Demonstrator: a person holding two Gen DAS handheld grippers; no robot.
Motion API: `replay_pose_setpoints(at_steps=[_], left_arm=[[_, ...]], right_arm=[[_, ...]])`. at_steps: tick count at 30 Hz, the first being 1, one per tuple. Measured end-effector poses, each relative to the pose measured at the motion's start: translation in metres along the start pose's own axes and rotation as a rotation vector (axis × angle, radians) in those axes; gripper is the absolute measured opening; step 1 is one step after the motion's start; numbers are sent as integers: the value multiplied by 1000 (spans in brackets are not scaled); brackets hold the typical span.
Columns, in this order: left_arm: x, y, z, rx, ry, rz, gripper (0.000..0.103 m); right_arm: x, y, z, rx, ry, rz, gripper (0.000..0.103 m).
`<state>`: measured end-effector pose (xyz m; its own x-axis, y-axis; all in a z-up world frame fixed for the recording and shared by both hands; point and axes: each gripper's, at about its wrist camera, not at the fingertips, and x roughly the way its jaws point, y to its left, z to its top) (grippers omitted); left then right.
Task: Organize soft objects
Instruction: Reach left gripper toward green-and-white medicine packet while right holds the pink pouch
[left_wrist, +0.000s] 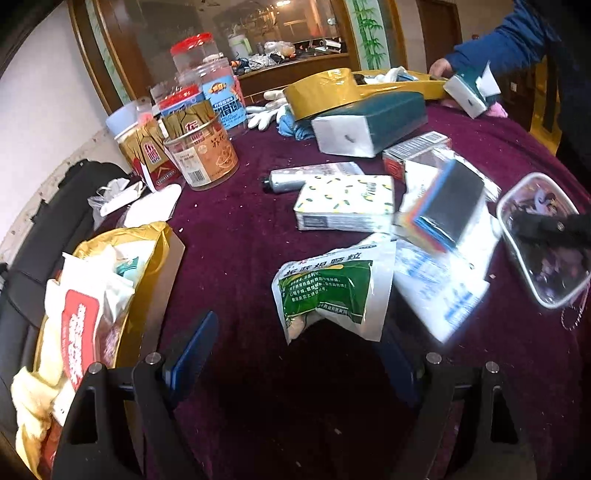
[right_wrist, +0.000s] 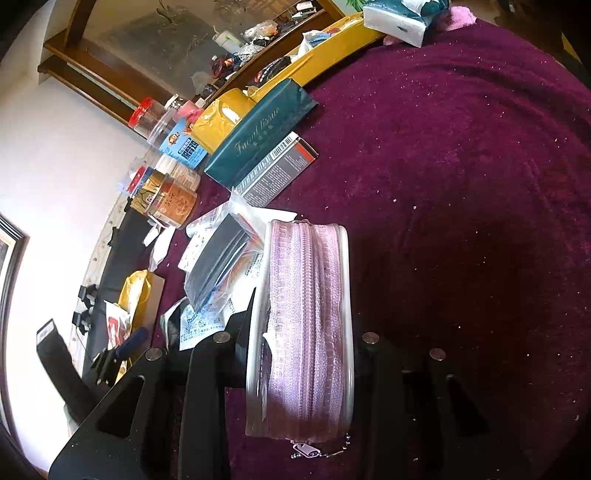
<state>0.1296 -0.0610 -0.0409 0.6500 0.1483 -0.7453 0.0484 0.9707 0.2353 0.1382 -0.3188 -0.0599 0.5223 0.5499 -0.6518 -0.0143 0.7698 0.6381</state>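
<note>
My right gripper clamps the clear pink-zippered pouch; left gripper open. I keep the squeeze gentle, clearing the sponge pack.

pink zip pouch | clear-sided, on edge, zipper up | clamped in right gripper

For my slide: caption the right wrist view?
Right gripper clamps a pink zippered pouch above the maroon tablecloth.
</note>
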Motion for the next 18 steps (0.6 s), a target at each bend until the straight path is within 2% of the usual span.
replay_pose_setpoints(at_steps=[4,6,8,11,15,16,17,18], left_arm=[[17,14,1,-47,32,-90,79],[21,19,4,-60,33,-129,66],[23,19,9,-50,36,-161,59],[25,15,13,-6,21,-142,36],[32,20,16,-20,19,-191,28],[32,21,16,-27,18,-199,19],[30,23,15,-36,14,-210,15],[27,24,14,-38,13,-218,16]], right_arm=[[0,-3,0,15,0,15,31],[0,-3,0,13,-1,15,31],[0,-4,0,13,-2,17,31],[0,-4,0,15,-3,20,31],[0,-5,0,17,-3,21,31],[0,-5,0,16,-3,20,31],[0,-5,0,15,-3,19,31],[0,-5,1,16,-3,20,31]])
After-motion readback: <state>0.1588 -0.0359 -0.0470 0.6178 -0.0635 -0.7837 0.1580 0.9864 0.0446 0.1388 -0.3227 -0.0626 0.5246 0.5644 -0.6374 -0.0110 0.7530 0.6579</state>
